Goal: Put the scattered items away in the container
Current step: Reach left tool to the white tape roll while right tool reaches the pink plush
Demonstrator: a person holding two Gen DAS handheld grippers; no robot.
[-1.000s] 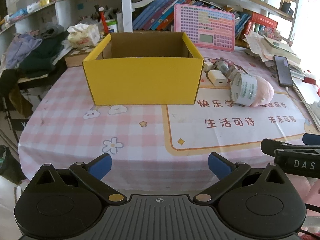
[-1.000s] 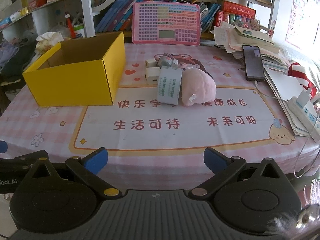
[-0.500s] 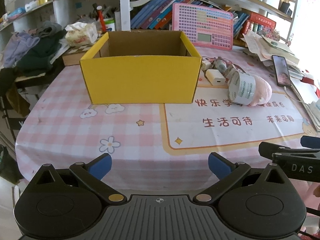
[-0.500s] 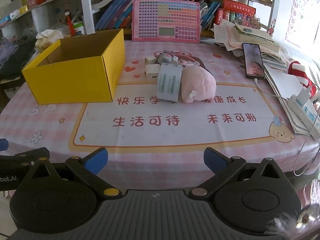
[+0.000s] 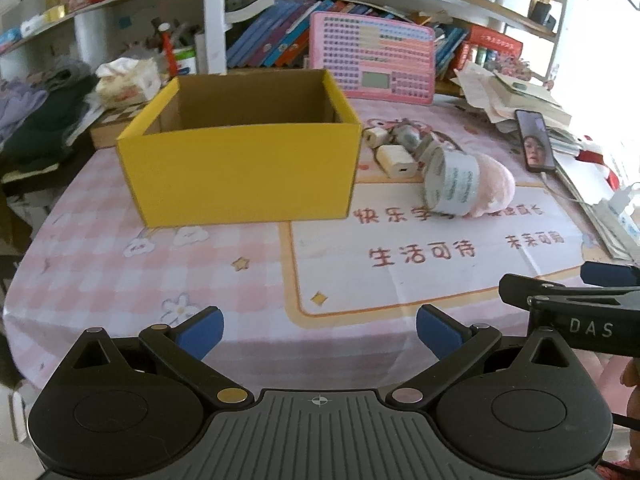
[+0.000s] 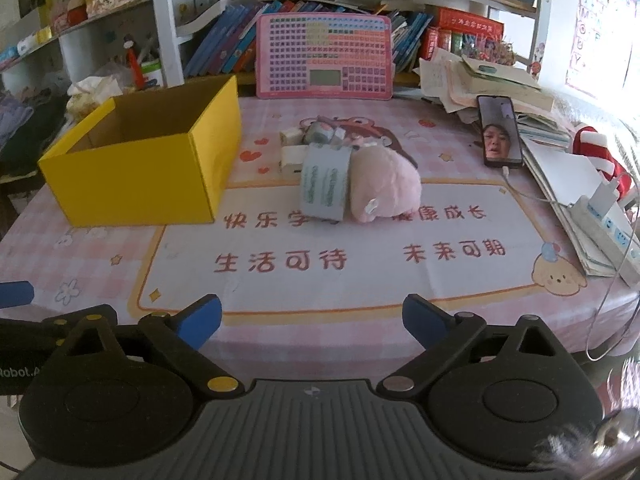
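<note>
Right gripper (image 6: 312, 322): tilted down over table edge, jaws wide, closing, nothing between. Left gripper (image 5: 318, 332): same tilt, spread, empty. Yellow box (image 5: 240, 176) ahead.

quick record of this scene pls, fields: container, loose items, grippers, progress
container: yellow box, open top, nothing visible inside
loose items: tape roll against pink plush; white charger and small bits behind them
grippers: left gripper open, empty; right gripper jaws closing, nothing between them
progress: nothing picked up yet
</note>
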